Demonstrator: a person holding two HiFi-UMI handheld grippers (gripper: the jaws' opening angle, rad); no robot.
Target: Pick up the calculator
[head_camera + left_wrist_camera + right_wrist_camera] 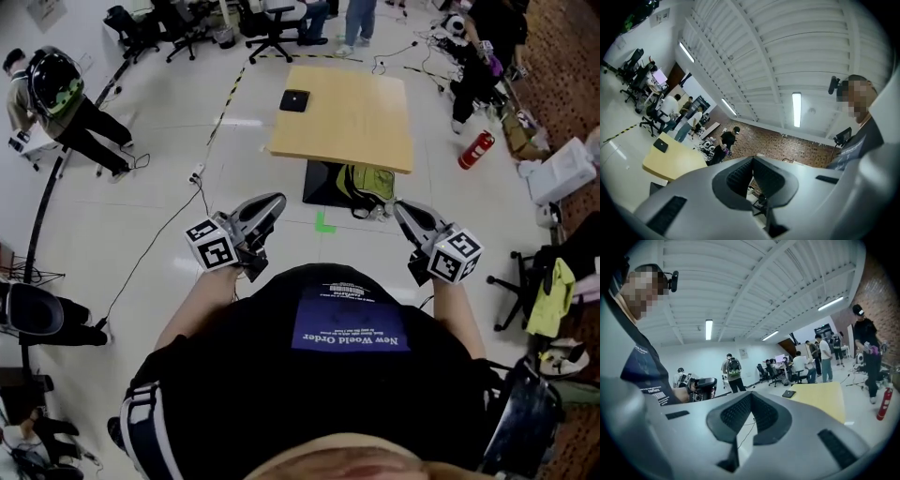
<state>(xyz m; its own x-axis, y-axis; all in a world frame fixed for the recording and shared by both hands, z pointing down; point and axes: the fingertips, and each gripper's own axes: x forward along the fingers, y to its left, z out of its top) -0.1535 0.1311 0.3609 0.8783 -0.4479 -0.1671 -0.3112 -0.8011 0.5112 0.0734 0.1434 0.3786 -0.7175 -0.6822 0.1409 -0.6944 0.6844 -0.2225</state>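
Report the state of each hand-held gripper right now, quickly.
The left hand-held gripper: closed, jaws together, holding nothing.
The right hand-held gripper: closed, jaws together, holding nothing.

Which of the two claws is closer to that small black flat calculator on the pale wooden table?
Left. The left claw is short of the wooden table, roughly in line with the black calculator; the right claw is as far back but off to its right.
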